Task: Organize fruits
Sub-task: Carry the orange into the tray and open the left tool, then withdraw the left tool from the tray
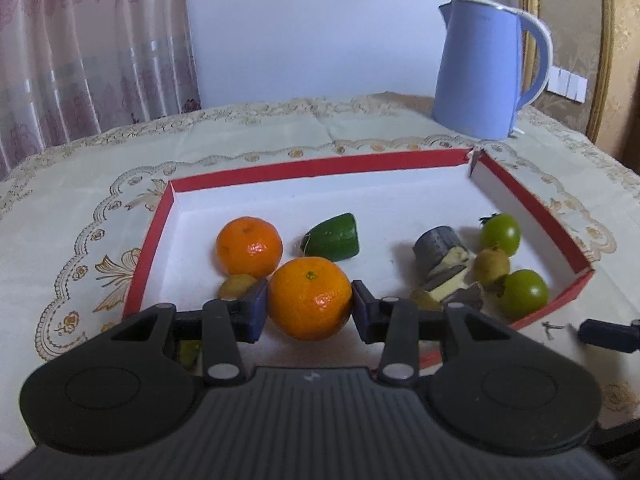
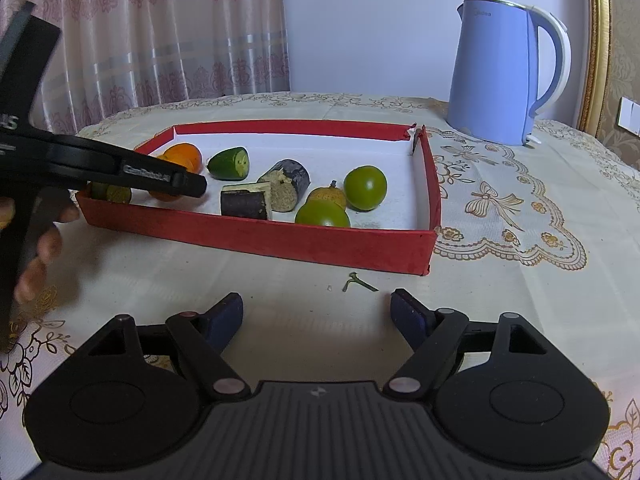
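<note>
Between the pads of my left hand-held gripper (image 1: 310, 302) sits a mandarin (image 1: 309, 298), pinched at its widest girth so it cannot roll, just inside the near wall of the red tray (image 1: 532, 204). Behind it lie a second mandarin (image 1: 249, 246) and a cucumber piece (image 1: 334, 237). My right hand-held gripper (image 2: 316, 316) hovers spread and empty over the bench (image 2: 500, 280), short of the tray.

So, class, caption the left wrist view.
Left gripper shut on an orange inside the red tray.
</note>
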{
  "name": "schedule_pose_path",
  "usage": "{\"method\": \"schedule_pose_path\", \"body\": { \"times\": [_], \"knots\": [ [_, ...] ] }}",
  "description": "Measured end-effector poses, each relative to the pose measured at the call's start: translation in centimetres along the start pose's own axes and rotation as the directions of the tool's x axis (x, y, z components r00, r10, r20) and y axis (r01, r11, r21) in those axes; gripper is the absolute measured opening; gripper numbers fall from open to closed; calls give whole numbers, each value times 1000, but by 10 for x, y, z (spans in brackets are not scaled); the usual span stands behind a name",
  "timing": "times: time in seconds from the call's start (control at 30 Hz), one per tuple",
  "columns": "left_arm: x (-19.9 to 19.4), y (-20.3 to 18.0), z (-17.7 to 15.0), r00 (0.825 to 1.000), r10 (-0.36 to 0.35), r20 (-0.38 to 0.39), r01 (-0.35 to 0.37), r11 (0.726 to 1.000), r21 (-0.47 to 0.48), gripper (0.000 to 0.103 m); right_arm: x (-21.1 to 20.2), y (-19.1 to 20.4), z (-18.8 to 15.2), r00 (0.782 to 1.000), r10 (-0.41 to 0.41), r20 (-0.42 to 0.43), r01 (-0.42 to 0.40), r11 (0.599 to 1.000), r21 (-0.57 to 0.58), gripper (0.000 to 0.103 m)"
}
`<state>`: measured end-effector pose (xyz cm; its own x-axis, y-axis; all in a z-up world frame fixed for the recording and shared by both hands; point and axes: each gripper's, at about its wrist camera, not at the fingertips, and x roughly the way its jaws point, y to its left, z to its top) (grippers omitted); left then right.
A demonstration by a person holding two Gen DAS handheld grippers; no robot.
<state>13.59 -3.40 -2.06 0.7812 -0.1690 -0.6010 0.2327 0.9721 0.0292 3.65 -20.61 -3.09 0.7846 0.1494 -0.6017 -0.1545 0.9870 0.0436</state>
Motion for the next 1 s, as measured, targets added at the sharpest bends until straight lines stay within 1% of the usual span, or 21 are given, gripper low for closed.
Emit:
{"method": "schedule_pose_path", "body": {
  "times": [0.1, 0.2, 0.27, 0.4, 0.5, 0.57, 0.63, 0.8, 0.9, 0.93, 1.0],
  "knots": [
    [10, 1, -2, 1000, 10, -19, -10, 1000, -11, 39, 0, 0, 0, 1000, 0, 0, 0, 1000, 0, 81],
    [11, 3, -3, 1000, 7, -6, -7, 1000, -20, 40, 0, 0, 0, 1000, 0, 0, 0, 1000, 0, 81],
    [12, 3, -3, 1000, 15, -7, -15, 1000, -19, 44, 0, 0, 0, 1000, 0, -1, 0, 1000, -2, 82],
    [11, 3, -5, 1000, 29, 1, -29, 999, -21, 47, 0, 1, 0, 1000, -1, -1, 1, 1000, -3, 82],
    [11, 4, -5, 999, 46, 1, -46, 999, -27, 55, 0, 0, 0, 1000, -1, -1, 1, 1000, -3, 82],
    [12, 5, -5, 998, 56, -1, -56, 998, -34, 68, 0, 0, 0, 1000, -1, -1, 1, 1000, -3, 82],
    [10, 6, -7, 999, 54, -3, -54, 998, -33, 76, 0, 0, 0, 1000, 0, -1, 0, 1000, -3, 83],
    [1, 1, -11, 997, 73, 22, -73, 997, -7, 79, 1, 1, 0, 1000, 2, -4, -2, 1000, -7, 84],
    [-7, 3, -14, 997, 74, 34, -73, 997, -29, 81, 1, 1, 0, 1000, 1, -4, -1, 1000, -7, 84],
    [-10, 4, -15, 997, 67, 34, -66, 997, -36, 83, 2, 1, 0, 1000, 1, -4, -1, 1000, -7, 84],
    [-17, 5, -18, 997, 69, 46, -67, 997, -45, 84, 1, 1, 0, 1000, 0, -4, 0, 1000, -8, 85]
  ]
}}
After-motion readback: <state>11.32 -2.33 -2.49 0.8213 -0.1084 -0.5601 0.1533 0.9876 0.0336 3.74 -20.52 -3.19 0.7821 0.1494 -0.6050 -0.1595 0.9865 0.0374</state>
